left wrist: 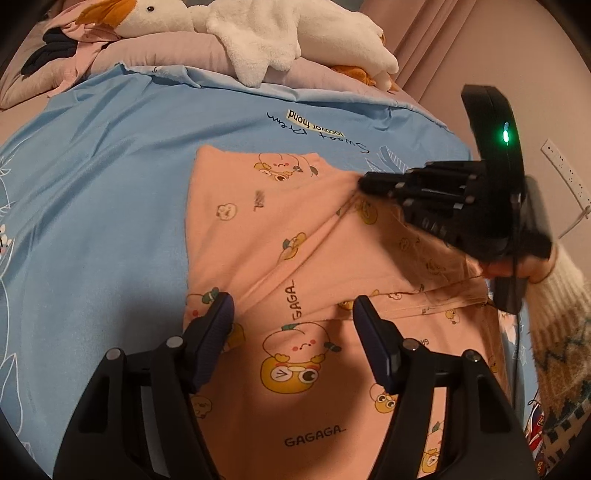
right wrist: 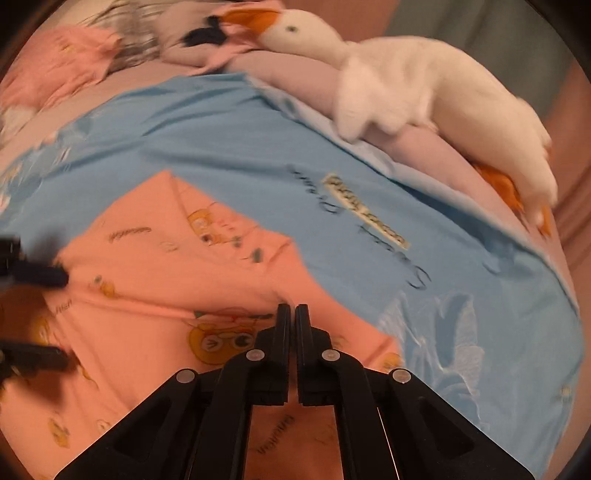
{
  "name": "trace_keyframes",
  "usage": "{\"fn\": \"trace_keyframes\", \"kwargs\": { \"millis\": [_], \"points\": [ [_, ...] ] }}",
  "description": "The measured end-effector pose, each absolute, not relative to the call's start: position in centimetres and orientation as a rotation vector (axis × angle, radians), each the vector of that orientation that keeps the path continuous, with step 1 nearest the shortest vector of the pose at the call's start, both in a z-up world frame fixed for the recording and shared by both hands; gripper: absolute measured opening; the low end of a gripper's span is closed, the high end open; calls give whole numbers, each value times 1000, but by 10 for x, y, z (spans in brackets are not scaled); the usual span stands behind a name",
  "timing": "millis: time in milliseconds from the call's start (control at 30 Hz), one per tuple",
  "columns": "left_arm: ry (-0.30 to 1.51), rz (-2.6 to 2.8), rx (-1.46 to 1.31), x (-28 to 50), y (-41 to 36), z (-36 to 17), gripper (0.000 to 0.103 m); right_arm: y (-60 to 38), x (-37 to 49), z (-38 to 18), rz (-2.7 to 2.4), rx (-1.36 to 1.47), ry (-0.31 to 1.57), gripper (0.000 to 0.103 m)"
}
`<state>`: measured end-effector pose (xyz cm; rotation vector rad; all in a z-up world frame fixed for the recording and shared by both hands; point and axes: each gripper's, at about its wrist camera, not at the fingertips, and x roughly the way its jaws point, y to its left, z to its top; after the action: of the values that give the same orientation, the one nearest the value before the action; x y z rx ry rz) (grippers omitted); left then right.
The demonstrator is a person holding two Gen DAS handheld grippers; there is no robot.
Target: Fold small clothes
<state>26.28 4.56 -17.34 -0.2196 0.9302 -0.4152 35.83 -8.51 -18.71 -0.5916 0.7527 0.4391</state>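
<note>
- Flat on the blue sheet: peach garment, partly folded.
- Left claw wide open, empty, garment spread beneath and between its fingers.
- Right claw closed at the garment's fold; whether it pinches cloth, cannot tell.

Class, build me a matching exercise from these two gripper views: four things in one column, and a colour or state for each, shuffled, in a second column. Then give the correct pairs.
Column 1
1. left gripper
2. right gripper
3. plush goose
4. bed sheet

Column 2
A. light blue, spread under the garment
B. fingers wide apart over the peach garment
C. white with an orange beak, lying on the pink pillow
D. fingers pressed together, low over the garment's edge

Pairs: 1-B, 2-D, 3-C, 4-A
</note>
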Motion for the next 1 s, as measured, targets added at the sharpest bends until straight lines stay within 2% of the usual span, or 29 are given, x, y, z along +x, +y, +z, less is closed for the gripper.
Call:
{"fn": "trace_keyframes", "kwargs": {
  "millis": [100,200,300,433,600,700,800,1000],
  "points": [
    [932,-416,-229,263,47,-174,67,-87,365,-184,479,-502,797,1],
    [934,-419,-249,264,49,-171,67,-89,352,-170,497,-492,765,1],
    [939,-429,-287,266,54,-173,67,-115,337,-151,512,-353,750,2],
    [934,-435,-293,264,54,-172,67,-169,309,-147,438,-186,765,17],
    [929,-442,-316,261,58,-167,70,-254,268,-145,333,97,767,19],
    [932,-434,-333,259,59,-165,72,-296,246,-151,248,280,770,36],
    [939,-424,-331,259,57,-164,74,-314,242,-166,251,426,805,37],
    [947,-408,-329,260,55,-167,74,-290,254,-187,201,349,872,37]
  ]
}}
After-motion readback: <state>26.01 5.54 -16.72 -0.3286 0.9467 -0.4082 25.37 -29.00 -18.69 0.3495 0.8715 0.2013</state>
